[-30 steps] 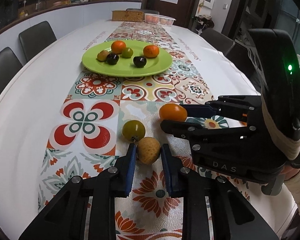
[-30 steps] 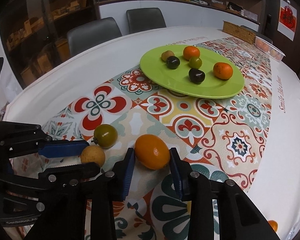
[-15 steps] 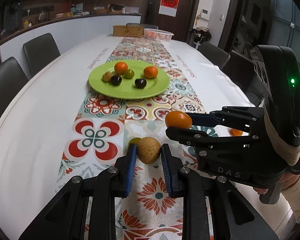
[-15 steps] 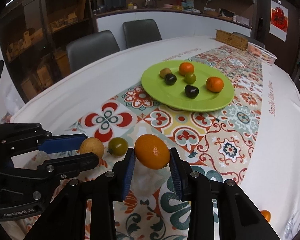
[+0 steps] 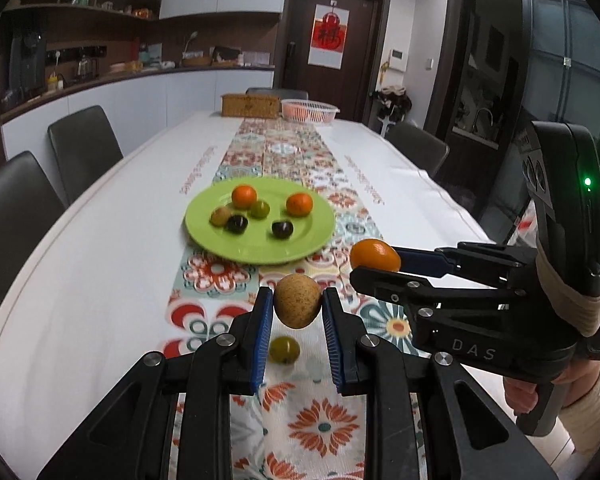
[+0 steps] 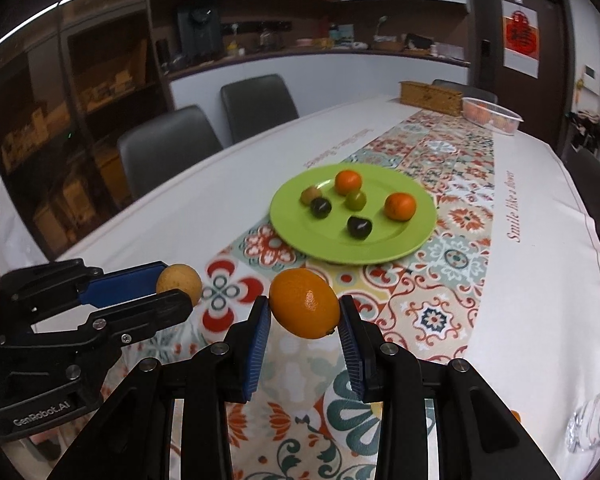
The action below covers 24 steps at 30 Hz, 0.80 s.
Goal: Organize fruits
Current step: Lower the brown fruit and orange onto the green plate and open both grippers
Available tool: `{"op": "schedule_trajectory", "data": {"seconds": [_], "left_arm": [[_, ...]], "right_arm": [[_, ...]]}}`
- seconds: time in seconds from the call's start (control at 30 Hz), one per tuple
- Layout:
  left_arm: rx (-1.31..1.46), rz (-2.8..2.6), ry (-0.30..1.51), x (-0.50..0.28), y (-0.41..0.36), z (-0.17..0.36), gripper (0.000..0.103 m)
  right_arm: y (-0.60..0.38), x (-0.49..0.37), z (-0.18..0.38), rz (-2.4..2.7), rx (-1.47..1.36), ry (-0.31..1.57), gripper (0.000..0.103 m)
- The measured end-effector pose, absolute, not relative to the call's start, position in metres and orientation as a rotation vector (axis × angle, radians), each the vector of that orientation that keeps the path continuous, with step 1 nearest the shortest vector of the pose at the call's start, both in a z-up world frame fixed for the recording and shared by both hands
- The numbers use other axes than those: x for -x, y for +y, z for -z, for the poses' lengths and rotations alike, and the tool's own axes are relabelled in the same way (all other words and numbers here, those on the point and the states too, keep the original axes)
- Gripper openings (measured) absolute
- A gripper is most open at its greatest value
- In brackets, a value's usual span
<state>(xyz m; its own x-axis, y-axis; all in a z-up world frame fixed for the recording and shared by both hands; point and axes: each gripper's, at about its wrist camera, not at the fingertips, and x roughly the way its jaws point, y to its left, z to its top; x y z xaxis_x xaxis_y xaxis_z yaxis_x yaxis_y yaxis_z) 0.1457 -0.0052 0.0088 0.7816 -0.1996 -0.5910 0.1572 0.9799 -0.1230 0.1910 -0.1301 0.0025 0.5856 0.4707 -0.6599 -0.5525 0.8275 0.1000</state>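
Observation:
My left gripper [image 5: 297,302] is shut on a tan round fruit [image 5: 298,300] and holds it above the table; it also shows in the right wrist view [image 6: 180,282]. My right gripper [image 6: 305,309] is shut on an orange [image 6: 305,308], lifted too; it shows at the right in the left wrist view [image 5: 375,255]. A green plate [image 5: 236,246] further down the runner holds several fruits: two oranges, two dark plums, green ones. One green fruit [image 5: 284,350] lies on the runner under my left gripper.
Grey chairs [image 5: 82,148] line the left side of the long table. A wicker box [image 5: 250,105] and a white basket [image 5: 310,111] stand at the far end. A small orange fruit [image 6: 515,416] lies near the right edge.
Both grippers have risen with their fruits off the table and tilted up. The green fruit stays on the runner, now below the left gripper.

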Motion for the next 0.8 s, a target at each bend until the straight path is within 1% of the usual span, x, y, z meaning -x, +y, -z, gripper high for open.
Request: {"op": "schedule_trajectory", "data": {"seconds": [0.43, 0.8], "left_arm": [[0.061, 0.201, 0.572, -0.172, 0.008, -0.032, 0.025], [0.052, 0.209, 0.558, -0.215, 0.014, -0.040, 0.025]], "right_arm": [[-0.128, -0.208, -0.032, -0.519, 0.071, 0.664, 0.036], [-0.126, -0.243, -0.041, -0.469, 0.048, 0.655, 0.036]]}}
